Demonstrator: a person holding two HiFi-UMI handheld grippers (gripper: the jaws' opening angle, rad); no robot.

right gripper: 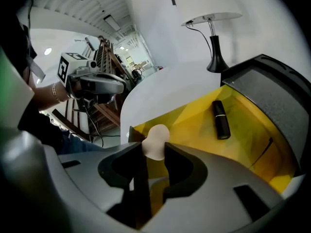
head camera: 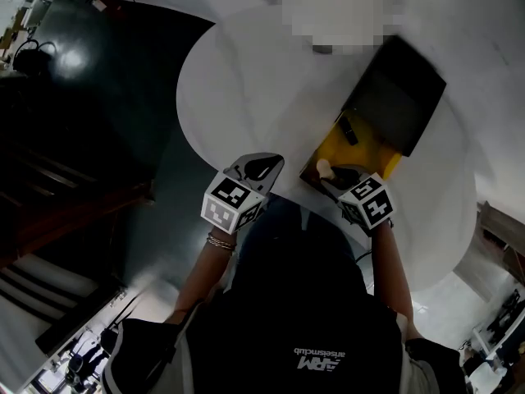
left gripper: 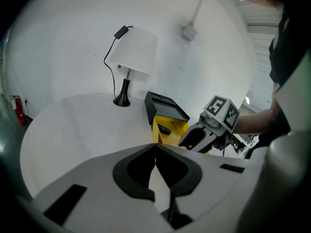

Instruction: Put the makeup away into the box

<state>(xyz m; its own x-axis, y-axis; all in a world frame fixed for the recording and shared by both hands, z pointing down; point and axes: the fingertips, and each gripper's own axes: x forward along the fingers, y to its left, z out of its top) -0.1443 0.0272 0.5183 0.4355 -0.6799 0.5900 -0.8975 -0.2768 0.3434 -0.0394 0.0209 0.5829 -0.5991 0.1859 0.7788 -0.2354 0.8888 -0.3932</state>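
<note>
The right gripper [right gripper: 151, 152], tilted steeply down over the yellow box's [right gripper: 194, 130] near edge, pinches a beige makeup sponge [right gripper: 155, 139]. A black lipstick [right gripper: 220, 120] lies inside the box. Left of the box, the left gripper [left gripper: 155, 148] hovers angled down, jaws closed and empty.

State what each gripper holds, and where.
Right gripper: a makeup sponge, pinched at its near end, rounded tip sticking out. Left gripper: nothing, jaws shut.

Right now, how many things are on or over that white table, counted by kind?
lipstick, black, lying in the box: 1
sponge, beige: 1
box, yellow with a dark lid: 1
lamp, white shade on a black stand: 1
Total: 4
</note>
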